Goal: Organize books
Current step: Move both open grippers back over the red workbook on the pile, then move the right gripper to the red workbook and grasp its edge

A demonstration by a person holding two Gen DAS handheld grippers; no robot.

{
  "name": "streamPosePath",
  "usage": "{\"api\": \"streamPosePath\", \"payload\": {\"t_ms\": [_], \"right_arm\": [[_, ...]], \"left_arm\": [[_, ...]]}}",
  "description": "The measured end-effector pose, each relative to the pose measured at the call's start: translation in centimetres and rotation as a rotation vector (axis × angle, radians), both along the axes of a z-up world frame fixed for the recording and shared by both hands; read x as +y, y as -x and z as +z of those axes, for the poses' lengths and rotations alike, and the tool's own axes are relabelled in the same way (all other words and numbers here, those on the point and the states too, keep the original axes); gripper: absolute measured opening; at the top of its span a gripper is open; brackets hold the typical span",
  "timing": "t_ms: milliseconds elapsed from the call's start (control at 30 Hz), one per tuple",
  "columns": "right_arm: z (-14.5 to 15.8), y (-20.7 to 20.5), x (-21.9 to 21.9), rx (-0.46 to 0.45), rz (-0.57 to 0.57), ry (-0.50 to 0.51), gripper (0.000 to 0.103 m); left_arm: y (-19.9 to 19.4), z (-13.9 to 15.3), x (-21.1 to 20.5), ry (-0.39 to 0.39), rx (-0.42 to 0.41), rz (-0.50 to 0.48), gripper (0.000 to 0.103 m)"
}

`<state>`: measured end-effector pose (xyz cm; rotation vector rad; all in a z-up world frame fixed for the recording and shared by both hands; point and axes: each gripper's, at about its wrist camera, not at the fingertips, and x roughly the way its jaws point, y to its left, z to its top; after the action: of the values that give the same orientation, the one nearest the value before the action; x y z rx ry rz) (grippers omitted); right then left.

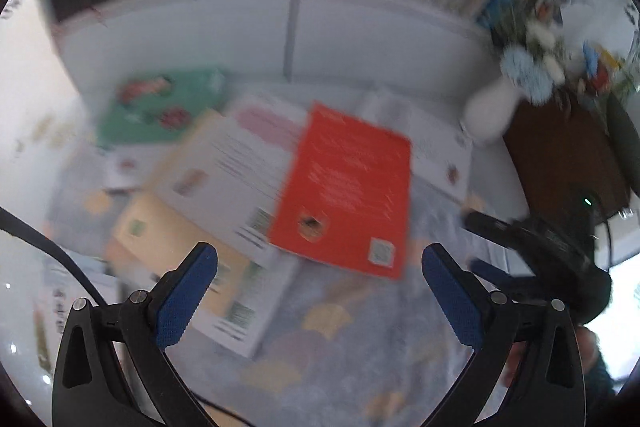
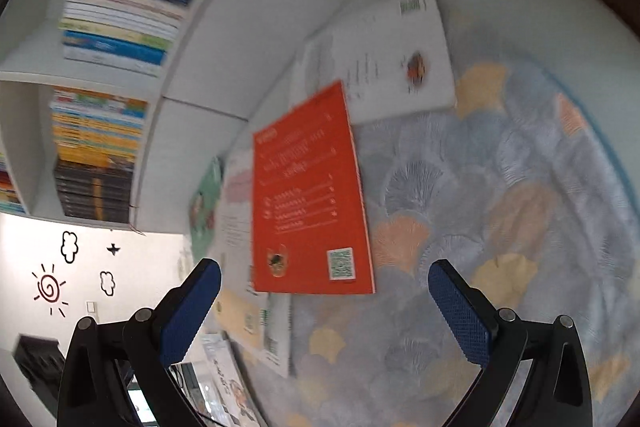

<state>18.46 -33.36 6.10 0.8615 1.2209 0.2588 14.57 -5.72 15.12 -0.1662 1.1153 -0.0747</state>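
both hand-held grippers (image 1: 320,267) (image 2: 324,287) agape, empty; one red book (image 1: 344,187) atop pile.

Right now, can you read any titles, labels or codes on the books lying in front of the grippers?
None legible.
Red book: white print and a QR code, blurred.
White book: small print, too blurred.
Shelf books: spine lettering smeared.
Wall: sun and cloud drawings, no words.
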Motion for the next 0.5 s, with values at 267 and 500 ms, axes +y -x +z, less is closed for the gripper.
{"api": "streamPosePath", "payload": {"t_ms": [267, 500], "right_arm": [[-4.5, -2.3, 1.5, 0.087, 0.046, -0.085, 0.103], [-7.2, -3.1, 1.6, 0.154, 0.059, -0.154, 0.103]], "left_arm": [[-4.5, -5.1, -3.5, -0.038, 0.177, -0.028, 0.102], [-6.9, -9.0, -3.9, -0.041, 0.263, -0.010, 0.102]]}}
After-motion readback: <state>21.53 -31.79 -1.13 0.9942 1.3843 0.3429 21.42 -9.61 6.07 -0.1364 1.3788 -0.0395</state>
